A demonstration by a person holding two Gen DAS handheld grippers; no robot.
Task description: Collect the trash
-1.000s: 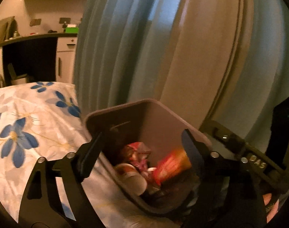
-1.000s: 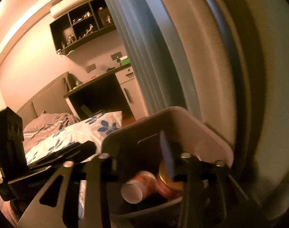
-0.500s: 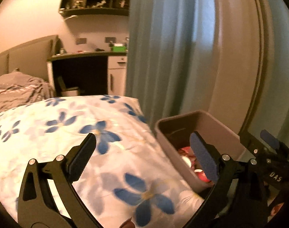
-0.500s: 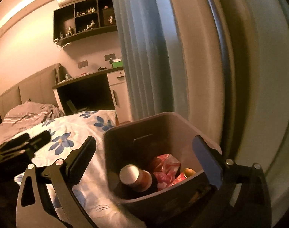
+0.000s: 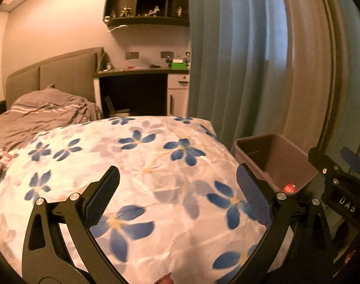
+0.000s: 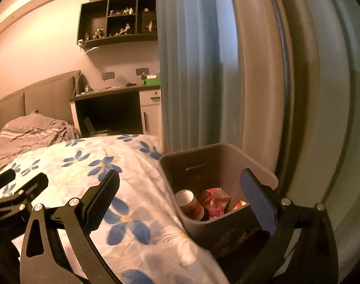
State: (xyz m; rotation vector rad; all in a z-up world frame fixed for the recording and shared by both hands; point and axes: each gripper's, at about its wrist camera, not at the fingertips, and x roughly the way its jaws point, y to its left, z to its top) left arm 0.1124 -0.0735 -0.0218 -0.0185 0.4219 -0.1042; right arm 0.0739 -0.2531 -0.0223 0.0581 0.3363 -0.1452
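Note:
A brown plastic bin point(image 6: 262, 175) stands beside the bed, against the curtain. It holds a paper cup point(image 6: 189, 203), red and pink wrappers point(image 6: 215, 201) and other trash. In the left wrist view the bin point(image 5: 295, 151) sits at the right, with a red scrap point(image 5: 289, 187) showing inside. My left gripper point(image 5: 177, 194) is open and empty above the floral bedspread point(image 5: 156, 156). My right gripper point(image 6: 180, 194) is open and empty, its right finger near the bin's front rim.
The bed with a grey striped blanket point(image 5: 37, 116) and a headboard point(image 5: 49, 71) fills the left. A desk point(image 5: 142, 90) and a white cabinet point(image 5: 178, 97) stand behind. Blue curtains point(image 5: 239, 71) hang at the right. A wall shelf point(image 6: 118, 23) holds figurines.
Both grippers have pulled back from over the bin and swung left over the bed. The bin now sits lower and to the right, and the right gripper's jaws have opened wide.

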